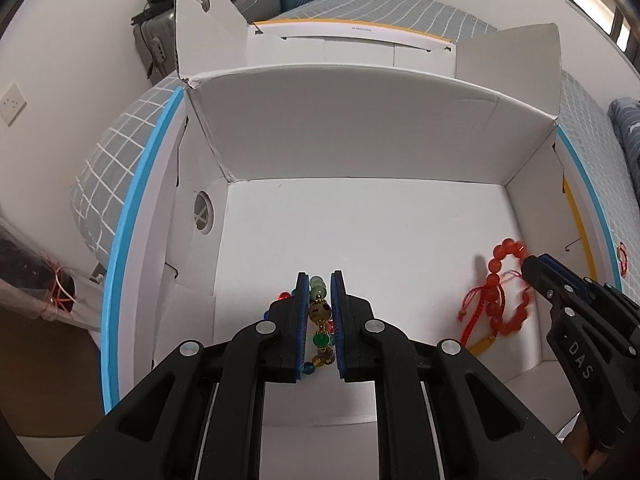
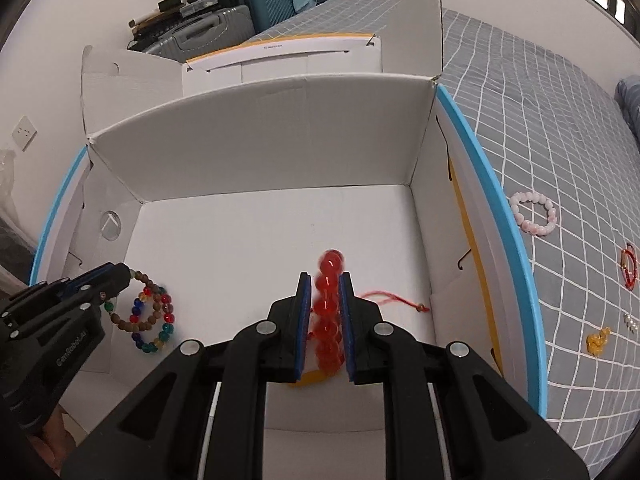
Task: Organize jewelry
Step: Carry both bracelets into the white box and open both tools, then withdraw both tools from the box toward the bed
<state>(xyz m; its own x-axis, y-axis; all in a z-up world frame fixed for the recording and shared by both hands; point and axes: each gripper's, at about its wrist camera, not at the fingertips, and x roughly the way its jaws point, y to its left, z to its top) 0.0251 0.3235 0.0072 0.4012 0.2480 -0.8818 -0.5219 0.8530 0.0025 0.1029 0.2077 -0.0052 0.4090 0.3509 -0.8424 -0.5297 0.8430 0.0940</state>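
An open white cardboard box (image 1: pixel 360 148) sits on a grey checked bedspread (image 2: pixel 540 128), its walls and raised flaps standing high at the back and on both sides. Most of the white floor toward the back wall is bare. Both grippers reach down into the near part of the box, side by side and well apart. The left gripper (image 1: pixel 320 280) is clamped on a multicoloured bead bracelet (image 1: pixel 320 312), which hangs low near the left wall. The right gripper (image 2: pixel 325 280) is clamped on a red bead bracelet (image 2: pixel 329 300) with a red cord, close to the right wall. Outside the box, on the bedspread, lie a pink bead bracelet (image 2: pixel 534 213), a red cord bracelet (image 2: pixel 629 266) and a small yellow piece (image 2: pixel 598 341).
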